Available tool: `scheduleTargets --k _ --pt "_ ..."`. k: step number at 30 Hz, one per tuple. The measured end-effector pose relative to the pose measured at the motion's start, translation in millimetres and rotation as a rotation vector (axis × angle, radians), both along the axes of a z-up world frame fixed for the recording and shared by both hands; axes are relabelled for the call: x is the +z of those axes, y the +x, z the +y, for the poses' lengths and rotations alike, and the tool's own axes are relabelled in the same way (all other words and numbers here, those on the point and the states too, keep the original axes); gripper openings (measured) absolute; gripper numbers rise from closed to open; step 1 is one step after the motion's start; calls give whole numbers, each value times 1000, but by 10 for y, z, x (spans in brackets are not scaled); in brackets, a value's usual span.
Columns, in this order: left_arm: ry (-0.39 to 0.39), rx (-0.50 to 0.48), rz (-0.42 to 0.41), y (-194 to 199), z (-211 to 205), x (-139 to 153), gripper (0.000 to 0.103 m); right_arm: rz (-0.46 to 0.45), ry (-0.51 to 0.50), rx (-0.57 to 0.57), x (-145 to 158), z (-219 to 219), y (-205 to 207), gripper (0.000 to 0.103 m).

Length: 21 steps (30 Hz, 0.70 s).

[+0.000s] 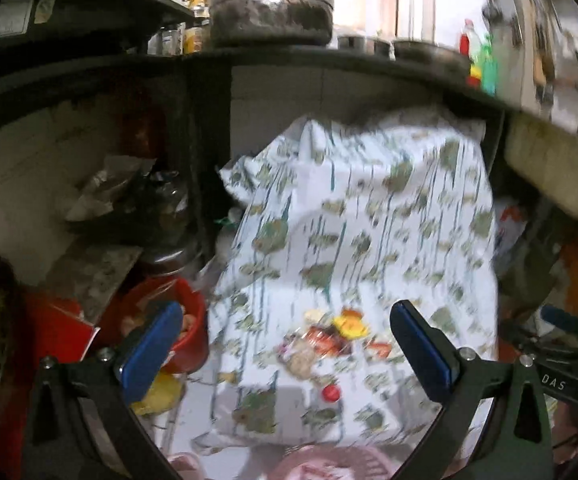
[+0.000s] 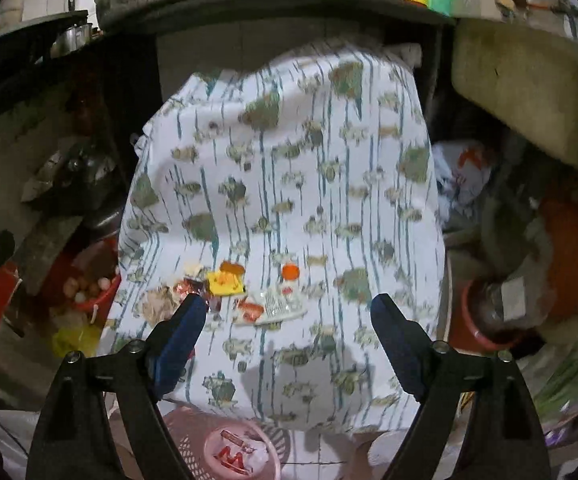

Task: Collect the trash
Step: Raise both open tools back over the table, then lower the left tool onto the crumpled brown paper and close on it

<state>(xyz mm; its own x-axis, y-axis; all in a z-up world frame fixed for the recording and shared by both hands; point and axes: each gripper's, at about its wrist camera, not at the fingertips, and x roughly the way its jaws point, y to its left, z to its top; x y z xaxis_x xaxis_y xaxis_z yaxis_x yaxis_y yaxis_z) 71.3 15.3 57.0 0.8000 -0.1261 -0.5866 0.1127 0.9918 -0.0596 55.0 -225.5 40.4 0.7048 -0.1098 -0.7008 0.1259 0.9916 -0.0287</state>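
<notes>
The left gripper (image 1: 287, 350) stands wide open and empty above the patterned cloth (image 1: 369, 208); the trash pile (image 1: 329, 340) of wrappers lies on the cloth's near half, seen between and just beyond its jaws, untouched; the right gripper (image 2: 285, 322) is also spread wide, holding nothing; in its view the trash (image 2: 229, 292) sits beyond its left finger (image 2: 181, 340); a pink basket (image 2: 225, 444) stands below the cloth's near edge.

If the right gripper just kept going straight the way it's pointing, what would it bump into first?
Probably the patterned cloth, near the small pile of wrappers lying on it. The right gripper is open and angled down at that spot, though how far off it lies is hard to judge.
</notes>
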Motion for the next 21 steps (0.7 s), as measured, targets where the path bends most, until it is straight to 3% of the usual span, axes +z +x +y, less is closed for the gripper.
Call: scheduleTargets --k 3,9,13,16,21 --pt "35 19 -22 135 9 107 103 1 87 41 192 -95 182 86" --pt "89 -6 -55 273 -29 -55 103 -64 43 -18 109 -171 503 86" --pt "83 -19 89 557 -27 -443 103 -35 12 -46 -281 -249 703 86" --pt "88 -16 186 840 -31 -676 103 110 38 -39 -635 -321 925 86" --pt "81 -40 386 1270 -90 -1088 103 155 20 -70 -793 -366 1137 86"
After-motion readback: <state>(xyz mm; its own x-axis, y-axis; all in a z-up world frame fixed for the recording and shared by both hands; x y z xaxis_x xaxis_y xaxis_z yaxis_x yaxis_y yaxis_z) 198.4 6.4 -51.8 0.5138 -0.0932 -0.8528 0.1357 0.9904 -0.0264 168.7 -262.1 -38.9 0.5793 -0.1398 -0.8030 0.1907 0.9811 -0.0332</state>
